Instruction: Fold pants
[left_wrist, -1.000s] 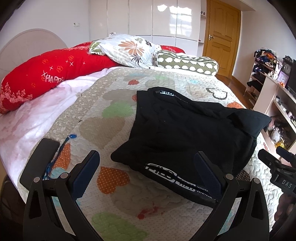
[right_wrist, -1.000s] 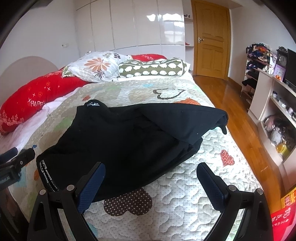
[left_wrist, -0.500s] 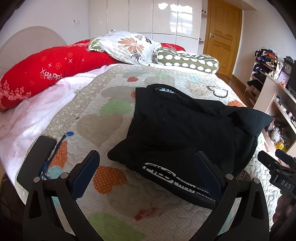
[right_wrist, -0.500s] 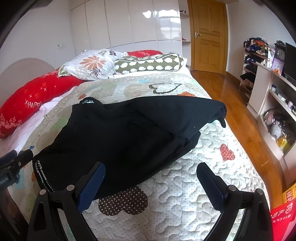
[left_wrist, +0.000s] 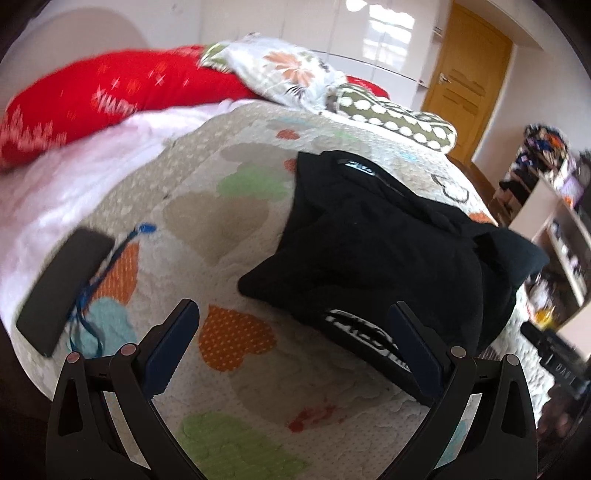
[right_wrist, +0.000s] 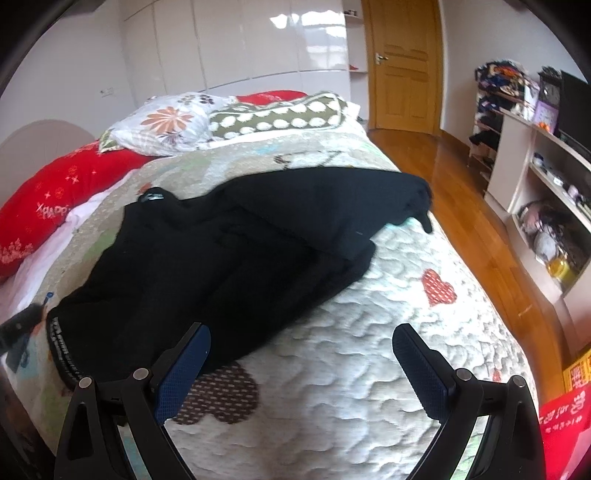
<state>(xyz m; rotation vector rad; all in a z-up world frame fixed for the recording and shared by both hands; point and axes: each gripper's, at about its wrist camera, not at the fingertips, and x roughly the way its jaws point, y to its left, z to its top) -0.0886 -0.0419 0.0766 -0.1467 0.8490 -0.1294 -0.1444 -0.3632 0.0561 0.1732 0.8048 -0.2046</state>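
Black pants (left_wrist: 376, 254) lie crumpled across the heart-patterned quilt (left_wrist: 229, 229), with a white-lettered waistband at the near edge. They also show in the right wrist view (right_wrist: 236, 258), one part folded over toward the bed's right side. My left gripper (left_wrist: 293, 332) is open and empty, above the quilt just short of the pants' near left corner. My right gripper (right_wrist: 301, 349) is open and empty, above the quilt (right_wrist: 369, 350) at the pants' near right edge. The right gripper also shows at the left view's right edge (left_wrist: 554, 354).
A black phone (left_wrist: 64, 288) with a blue cord lies at the bed's left edge. Red (left_wrist: 110, 96), floral (right_wrist: 166, 122) and green dotted pillows (right_wrist: 280, 114) line the headboard. Wooden floor, a door (right_wrist: 402, 62) and shelves (right_wrist: 546, 206) stand to the right.
Both grippers have moved forward and down toward the pants and tilted. Both stay open. The pants have not moved.
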